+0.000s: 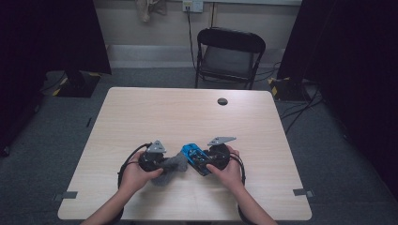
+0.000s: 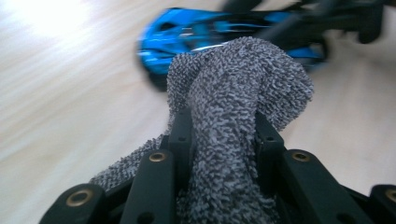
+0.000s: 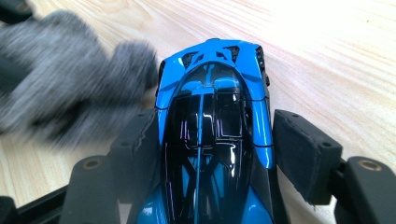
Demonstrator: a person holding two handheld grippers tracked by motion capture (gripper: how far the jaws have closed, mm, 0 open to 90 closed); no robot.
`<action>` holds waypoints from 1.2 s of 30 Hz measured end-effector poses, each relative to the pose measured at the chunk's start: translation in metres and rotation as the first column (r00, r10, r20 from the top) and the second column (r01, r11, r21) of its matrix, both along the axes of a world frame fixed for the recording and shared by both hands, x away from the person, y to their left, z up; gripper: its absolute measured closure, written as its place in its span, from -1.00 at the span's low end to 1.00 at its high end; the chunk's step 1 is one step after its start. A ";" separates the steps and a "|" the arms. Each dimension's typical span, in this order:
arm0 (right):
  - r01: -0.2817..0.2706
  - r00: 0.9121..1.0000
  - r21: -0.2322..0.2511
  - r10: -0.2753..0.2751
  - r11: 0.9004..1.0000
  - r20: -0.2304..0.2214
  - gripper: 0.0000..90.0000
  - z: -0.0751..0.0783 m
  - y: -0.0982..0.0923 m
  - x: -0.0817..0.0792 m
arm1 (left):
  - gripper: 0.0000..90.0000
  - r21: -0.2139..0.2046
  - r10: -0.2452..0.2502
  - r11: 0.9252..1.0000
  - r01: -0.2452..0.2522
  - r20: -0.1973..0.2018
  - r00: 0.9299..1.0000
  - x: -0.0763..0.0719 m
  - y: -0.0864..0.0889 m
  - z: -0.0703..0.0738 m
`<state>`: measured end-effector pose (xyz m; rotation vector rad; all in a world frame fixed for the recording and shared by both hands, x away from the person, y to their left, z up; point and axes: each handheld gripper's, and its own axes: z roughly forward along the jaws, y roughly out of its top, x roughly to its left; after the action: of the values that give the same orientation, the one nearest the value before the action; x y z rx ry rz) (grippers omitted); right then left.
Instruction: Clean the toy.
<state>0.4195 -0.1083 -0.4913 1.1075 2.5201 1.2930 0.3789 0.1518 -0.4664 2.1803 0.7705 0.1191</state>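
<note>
A blue and black toy car (image 1: 194,156) lies near the table's front edge, nose to the left. My right gripper (image 1: 201,161) is shut on it, and its pads (image 3: 299,149) flank the car's body (image 3: 210,126) behind the cabin. A bunched grey cloth (image 1: 172,165) sticks out of my left gripper (image 1: 164,163), which is shut on it. In the left gripper view the cloth (image 2: 238,93) bulges between the black jaws of the left gripper (image 2: 222,128) and reaches the car's (image 2: 187,32) side. The cloth (image 3: 70,98) is blurred beside the car's nose.
The pale wooden table (image 1: 187,112) has a dark round cable hole (image 1: 222,101) at the back. A black folding chair (image 1: 230,56) stands behind the table. Black curtains hang at both sides, and cables run across the floor at right.
</note>
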 end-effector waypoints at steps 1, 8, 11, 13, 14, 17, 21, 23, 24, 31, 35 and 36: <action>0.000 1.000 0.000 0.000 1.000 0.000 -0.27 0.000 0.000 0.000 | 0.50 -0.006 -0.013 1.000 0.013 -0.010 1.000 -0.003 -0.004 -0.001; 0.001 1.000 0.002 -0.001 1.000 0.002 -0.27 0.000 0.000 0.000 | 0.50 0.016 -0.089 0.996 0.089 -0.023 0.996 -0.012 -0.031 -0.009; 0.001 1.000 0.000 -0.001 1.000 0.000 -0.27 0.000 0.000 0.000 | 0.50 0.015 -0.072 0.997 0.072 -0.020 0.997 -0.009 -0.032 -0.009; 0.001 1.000 0.001 -0.001 1.000 0.003 -0.27 0.000 0.000 0.000 | 0.50 0.022 -0.063 0.998 0.063 -0.015 0.998 -0.007 -0.031 -0.009; 0.000 1.000 0.002 0.000 1.000 0.005 -0.27 0.000 0.000 0.000 | 0.50 0.021 -0.041 0.999 0.042 -0.017 0.999 -0.003 -0.027 -0.009; 0.001 1.000 0.002 -0.001 1.000 0.008 -0.27 -0.001 0.000 -0.001 | 0.50 0.029 -0.021 0.999 0.021 -0.013 1.000 0.001 -0.022 -0.010; 0.002 1.000 0.004 -0.002 1.000 0.007 -0.27 -0.001 -0.001 -0.001 | 0.50 0.025 0.019 1.000 -0.018 -0.013 1.000 0.009 -0.012 -0.009; 0.001 1.000 0.003 -0.001 1.000 0.006 -0.27 0.000 0.000 -0.001 | 0.50 0.033 0.029 0.999 -0.029 -0.009 1.000 0.011 -0.009 -0.009; 0.000 1.000 0.001 0.000 1.000 0.006 -0.27 0.000 0.000 0.000 | 0.50 0.028 0.042 0.999 -0.042 -0.008 0.999 0.014 -0.007 -0.009; 0.000 1.000 0.003 0.000 1.000 0.007 -0.27 0.000 0.000 -0.001 | 0.49 0.028 0.085 0.996 -0.085 -0.008 0.996 0.019 0.003 -0.010; -0.001 1.000 0.000 0.001 1.000 0.007 -0.27 0.000 0.000 -0.001 | 0.49 0.038 0.111 0.993 -0.111 0.000 0.994 0.024 0.010 -0.010; -0.001 1.000 0.002 0.001 1.000 0.006 -0.27 0.000 0.000 0.000 | 0.49 0.033 0.128 0.991 -0.128 -0.004 0.992 0.026 0.014 -0.010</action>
<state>0.4191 -0.1086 -0.4917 1.1017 2.5162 1.2973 0.4047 0.1661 -0.4767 2.1617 0.9180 0.1911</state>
